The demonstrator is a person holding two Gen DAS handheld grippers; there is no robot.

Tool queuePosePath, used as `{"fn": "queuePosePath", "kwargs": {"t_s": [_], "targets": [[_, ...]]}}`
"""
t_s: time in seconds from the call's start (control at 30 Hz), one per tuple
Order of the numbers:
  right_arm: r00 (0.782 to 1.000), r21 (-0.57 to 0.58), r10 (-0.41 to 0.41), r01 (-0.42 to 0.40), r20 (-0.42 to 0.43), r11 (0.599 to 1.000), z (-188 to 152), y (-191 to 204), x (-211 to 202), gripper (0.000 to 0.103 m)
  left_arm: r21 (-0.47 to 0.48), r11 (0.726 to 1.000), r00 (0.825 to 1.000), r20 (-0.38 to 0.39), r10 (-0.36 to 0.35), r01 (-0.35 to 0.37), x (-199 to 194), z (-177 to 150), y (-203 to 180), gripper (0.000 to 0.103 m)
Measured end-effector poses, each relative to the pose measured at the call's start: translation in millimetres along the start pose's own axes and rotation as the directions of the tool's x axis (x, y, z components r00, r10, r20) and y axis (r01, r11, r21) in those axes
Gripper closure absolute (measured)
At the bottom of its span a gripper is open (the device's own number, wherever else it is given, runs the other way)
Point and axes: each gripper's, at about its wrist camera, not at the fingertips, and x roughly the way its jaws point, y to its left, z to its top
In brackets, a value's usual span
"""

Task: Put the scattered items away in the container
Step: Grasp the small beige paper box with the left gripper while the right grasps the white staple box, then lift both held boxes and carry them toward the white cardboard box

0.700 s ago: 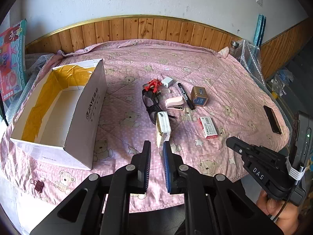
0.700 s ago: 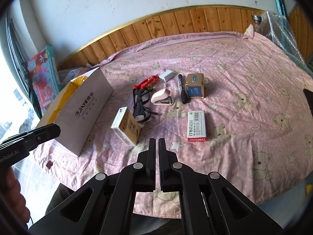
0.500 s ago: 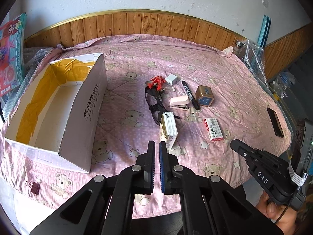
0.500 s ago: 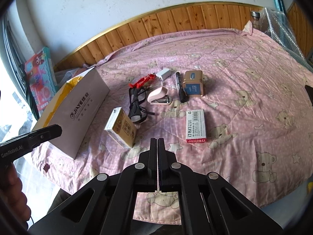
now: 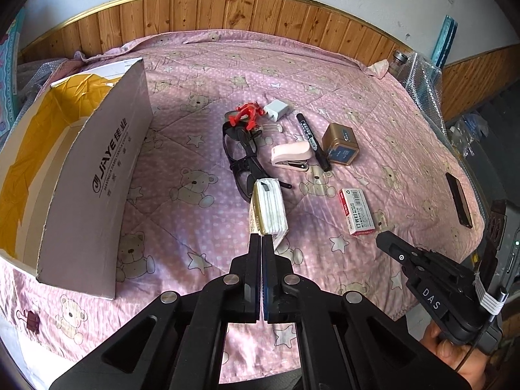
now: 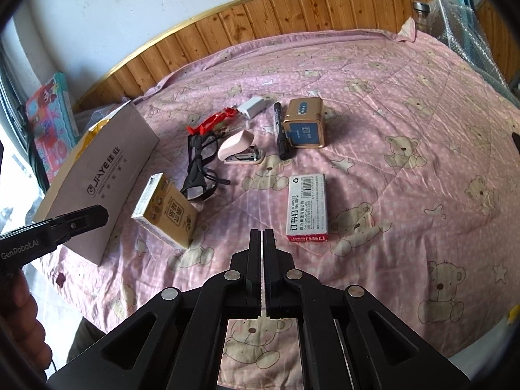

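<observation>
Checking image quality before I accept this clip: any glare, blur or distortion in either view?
Left wrist view: strong fisheye bend in the wooden wall panel, dark vignette corners; cardboard box and staple box print sharp. Right wrist view: same barrel bend, overexposed window glare at the left edge, items sharp with soft shadows beside the gold tin.

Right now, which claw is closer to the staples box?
Right. The right claw hovers just beside the staples box; the left claw sits farther off, near the tan packet.
</observation>
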Motion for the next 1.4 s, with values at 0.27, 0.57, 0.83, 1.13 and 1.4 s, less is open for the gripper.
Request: {"fn": "queuePosePath", "kwargs": {"t_s": [0.27,0.57,0.83,1.13,1.4], "targets": [[0.999,-0.042,-0.041,0.041,-0.003,0.998,6,-3,5,0.057,-0.018,0.999,0.999,-0.013,0.046,-0.047,15,12,-4,0.06],[0.998,-0.021,-0.048,0.047,-0.044,0.999,9,-15,22,0.057,-0.04,0.998,0.998,-0.041,0.053,-0.054,27,16,2,0.039],[0.997,-0.014,-0.05,0.049,-0.067,0.999,16,-21,35,0.057,-0.035,0.998,0.997,-0.069,0.04,-0.043,44,18,0,0.036],[0.995,0.025,-0.049,0.051,-0.087,0.998,22,-44,57,0.067,-0.074,0.996,0.99,-0.137,0.032,-0.042,81,13,21,0.044],[0.996,0.111,-0.003,0.013,-0.095,0.994,30,-61,56,0.068,-0.116,0.993,0.992,-0.127,0.004,-0.019,86,20,30,0.045]]}}
